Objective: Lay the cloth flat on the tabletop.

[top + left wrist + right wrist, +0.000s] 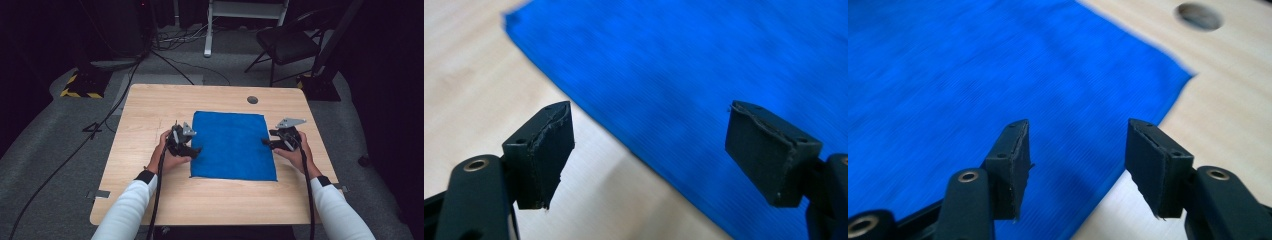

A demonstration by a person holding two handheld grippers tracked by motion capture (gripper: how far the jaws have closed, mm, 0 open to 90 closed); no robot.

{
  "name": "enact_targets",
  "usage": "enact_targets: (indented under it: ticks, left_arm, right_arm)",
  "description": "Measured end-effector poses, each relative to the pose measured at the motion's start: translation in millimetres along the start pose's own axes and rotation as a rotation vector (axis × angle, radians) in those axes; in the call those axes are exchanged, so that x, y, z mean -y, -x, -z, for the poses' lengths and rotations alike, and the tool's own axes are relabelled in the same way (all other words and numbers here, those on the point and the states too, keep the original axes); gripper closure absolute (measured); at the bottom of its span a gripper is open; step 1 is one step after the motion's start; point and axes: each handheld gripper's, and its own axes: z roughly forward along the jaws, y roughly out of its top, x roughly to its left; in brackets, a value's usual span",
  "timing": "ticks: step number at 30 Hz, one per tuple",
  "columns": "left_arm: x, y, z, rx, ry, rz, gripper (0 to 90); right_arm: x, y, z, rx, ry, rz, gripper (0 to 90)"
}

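A blue cloth (pixel 232 145) lies flat on the wooden table (pixel 150 105). My left gripper (pixel 192 150) sits at the cloth's left edge, jaws apart. In the left gripper view the left gripper (pixel 649 155) straddles the blue cloth (pixel 704 75) edge with nothing pinched between its pads. My right gripper (pixel 267 143) is at the cloth's right edge. In the right gripper view the right gripper (pixel 1078 165) is open just above the blue cloth (pixel 973 85) near its border, and its pads touch nothing.
A round hole (pixel 252 100) is set in the table beyond the cloth, also seen as the hole (pixel 1199 16) in the right gripper view. A black chair (pixel 287 42) and cables lie on the floor behind the table.
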Motion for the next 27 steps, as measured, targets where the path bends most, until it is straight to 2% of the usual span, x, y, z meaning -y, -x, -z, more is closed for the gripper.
enact_targets:
  ticks: [2,4,6,8,10,14,17,20,22,25,27]
  left_arm:
    - [8.7,7.5,2.1,0.014,-0.008,0.0,20.1]
    - [15.2,15.1,3.8,0.009,-0.04,-0.036,20.2]
    - [21.3,21.1,6.1,0.005,-0.048,-0.061,20.6]
    - [26.0,22.5,9.9,0.036,-0.044,-0.047,22.1]
    - [31.3,24.4,12.4,0.041,-0.041,-0.039,21.5]
    - [39.0,24.1,14.6,0.101,-0.034,0.026,21.2]
    - [43.3,27.3,16.9,0.107,-0.023,0.031,21.2]
    - [46.0,31.6,20.2,0.112,-0.023,0.015,21.2]
    - [48.2,35.7,23.5,0.11,-0.021,-0.017,19.3]
    - [50.5,38.9,29.1,0.106,-0.017,-0.041,16.3]
    - [53.0,38.0,34.4,0.11,0.007,-0.044,16.3]
  right_arm:
    - [10.8,-6.2,6.4,-0.018,-0.012,0.011,42.7]
    - [19.8,-11.9,13.4,-0.026,-0.031,0.023,41.4]
    - [29.3,-18.1,21.6,-0.036,-0.041,0.037,39.6]
    - [39.1,-23.1,29.4,-0.046,-0.045,0.047,39.2]
    - [48.7,-27.6,34.0,-0.049,-0.061,0.057,37.9]
    - [61.7,-34.2,39.4,-0.041,-0.087,0.075,35.9]
    - [64.6,-34.4,43.5,-0.031,-0.09,0.073,35.1]
    - [71.2,-35.4,48.6,-0.042,-0.085,0.05,35.1]
    - [74.3,-36.9,52.8,-0.044,-0.088,0.053,34.4]
    - [76.1,-38.0,58.1,-0.04,-0.09,0.055,33.6]
    - [74.6,-37.3,60.7,-0.038,-0.076,0.049,33.8]
